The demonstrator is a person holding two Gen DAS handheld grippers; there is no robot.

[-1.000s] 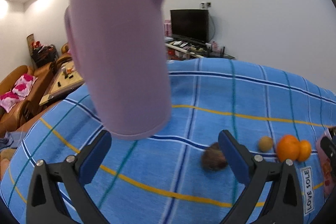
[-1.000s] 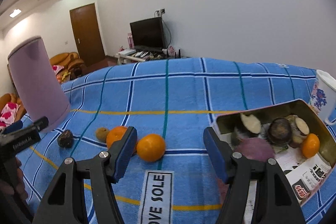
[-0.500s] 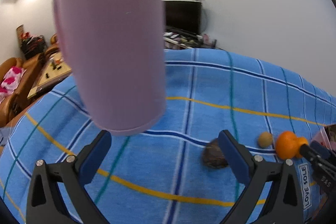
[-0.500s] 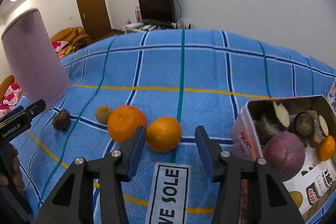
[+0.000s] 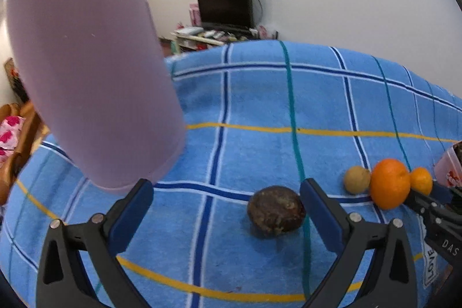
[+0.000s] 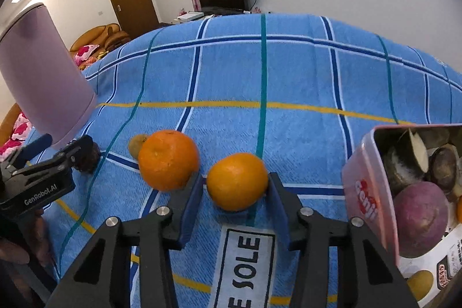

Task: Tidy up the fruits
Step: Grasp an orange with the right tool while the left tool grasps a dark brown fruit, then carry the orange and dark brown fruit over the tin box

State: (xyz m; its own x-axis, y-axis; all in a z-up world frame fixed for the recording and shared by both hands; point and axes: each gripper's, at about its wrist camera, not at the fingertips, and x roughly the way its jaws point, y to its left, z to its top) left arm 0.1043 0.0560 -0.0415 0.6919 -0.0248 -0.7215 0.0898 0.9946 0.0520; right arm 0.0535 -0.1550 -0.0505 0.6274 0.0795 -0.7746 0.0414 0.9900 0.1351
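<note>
- "GenRobot.AI" in white letters on the black left gripper.
- "LOVE SOLE", partly cut off, on the white patch sewn to the blue cloth.
- "denji", red on white, on the pink tin, near right.

Woven cloth blanket, dimpled orange

Blue plaid cloth, orange mandarins, lilac jug, pink tin.
</note>
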